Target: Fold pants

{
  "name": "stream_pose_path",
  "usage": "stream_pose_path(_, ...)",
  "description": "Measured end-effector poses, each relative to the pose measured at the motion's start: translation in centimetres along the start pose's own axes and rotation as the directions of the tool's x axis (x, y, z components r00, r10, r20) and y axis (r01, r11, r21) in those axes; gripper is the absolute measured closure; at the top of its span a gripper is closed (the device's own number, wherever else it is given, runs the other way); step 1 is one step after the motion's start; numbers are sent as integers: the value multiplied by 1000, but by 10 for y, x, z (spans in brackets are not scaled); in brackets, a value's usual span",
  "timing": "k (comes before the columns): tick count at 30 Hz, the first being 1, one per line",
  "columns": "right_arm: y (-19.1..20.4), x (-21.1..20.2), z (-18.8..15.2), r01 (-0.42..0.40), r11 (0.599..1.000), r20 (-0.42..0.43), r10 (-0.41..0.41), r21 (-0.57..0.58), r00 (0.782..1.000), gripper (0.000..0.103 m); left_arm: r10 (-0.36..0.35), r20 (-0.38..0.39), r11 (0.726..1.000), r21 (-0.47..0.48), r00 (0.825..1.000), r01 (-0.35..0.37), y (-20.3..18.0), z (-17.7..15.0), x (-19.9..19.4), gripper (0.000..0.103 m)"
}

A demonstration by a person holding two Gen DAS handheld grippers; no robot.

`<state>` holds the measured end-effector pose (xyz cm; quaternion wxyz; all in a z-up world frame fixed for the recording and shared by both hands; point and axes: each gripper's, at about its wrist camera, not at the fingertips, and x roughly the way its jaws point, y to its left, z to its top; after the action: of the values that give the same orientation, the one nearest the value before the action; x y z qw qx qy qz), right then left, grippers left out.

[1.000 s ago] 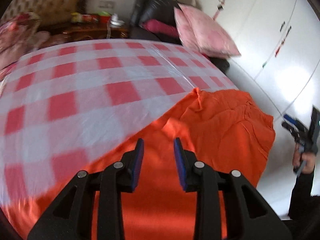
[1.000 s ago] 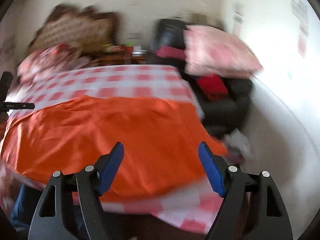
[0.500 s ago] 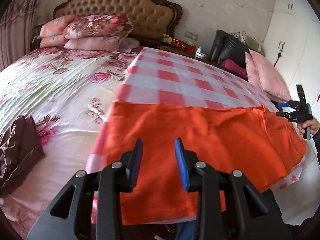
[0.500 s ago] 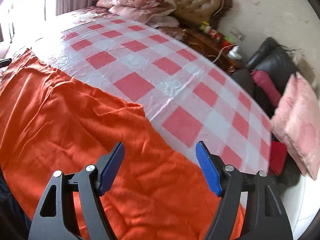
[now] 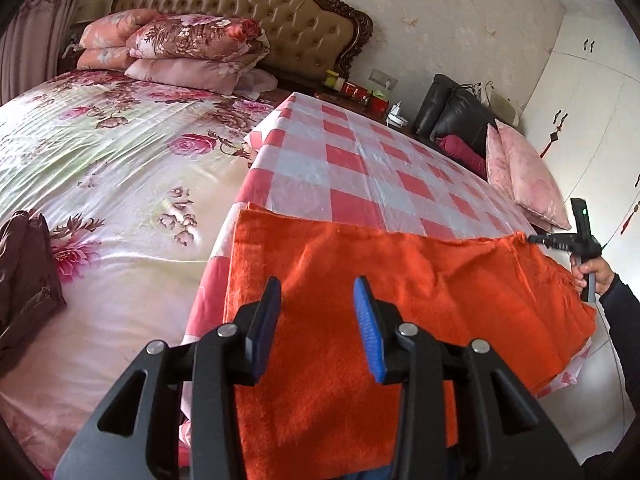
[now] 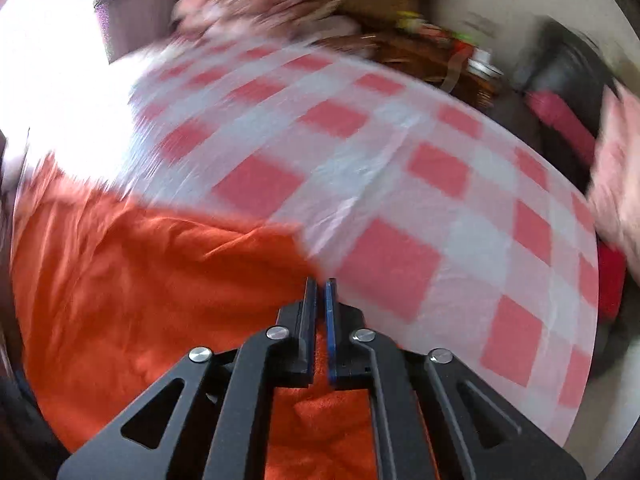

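Orange pants (image 5: 400, 300): fuzzy cloth, spread flat on checked plastic cloth (image 5: 372, 168)
Left gripper (image 5: 316, 316): wide apart, hovering above pants
Right gripper (image 6: 319, 300): pinched on pants edge

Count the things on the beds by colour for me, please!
Orange: 1, the pants
Red-and-white checked: 1, the cloth under them
Pink or flowery: 3, the stacked pillows by the headboard
Dark brown: 1, a bundle on the flowered sheet
Total: 6
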<state>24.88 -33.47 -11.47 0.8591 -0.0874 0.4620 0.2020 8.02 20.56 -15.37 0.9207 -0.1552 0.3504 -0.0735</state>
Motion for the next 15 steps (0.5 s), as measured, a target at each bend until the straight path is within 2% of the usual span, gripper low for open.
stream_pose_path(3,-7,0,-1,27,999,2,-27,37,1000,102,-1,7,1000,0,1000,1,-1,1,-1,65)
stream_pose_path(5,-9,-10,-4,-22,998,27,20,60,999,98,4,12,1000,3,1000,-4,-1,1,-4,64)
stream_pose_path(8,-7,-24,-9,-35,999,56,33,35,998,77,3,16,1000,-11,1000,-3,4,2,-6,58)
stream_pose_path(10,1,-31,-19,29,999,62,-27,-33,998,25,8,15,1000,-23,1000,-8,10,1,-7,58)
stream_pose_path(11,2,-33,-25,89,994,68,-84,-66,994,20,5,16,999,-32,1000,-4,13,1,-8,58)
stream_pose_path(15,-13,-24,-38,222,971,30,-220,-84,975,21,7,26,996,-85,1000,-4,29,1,-10,58)
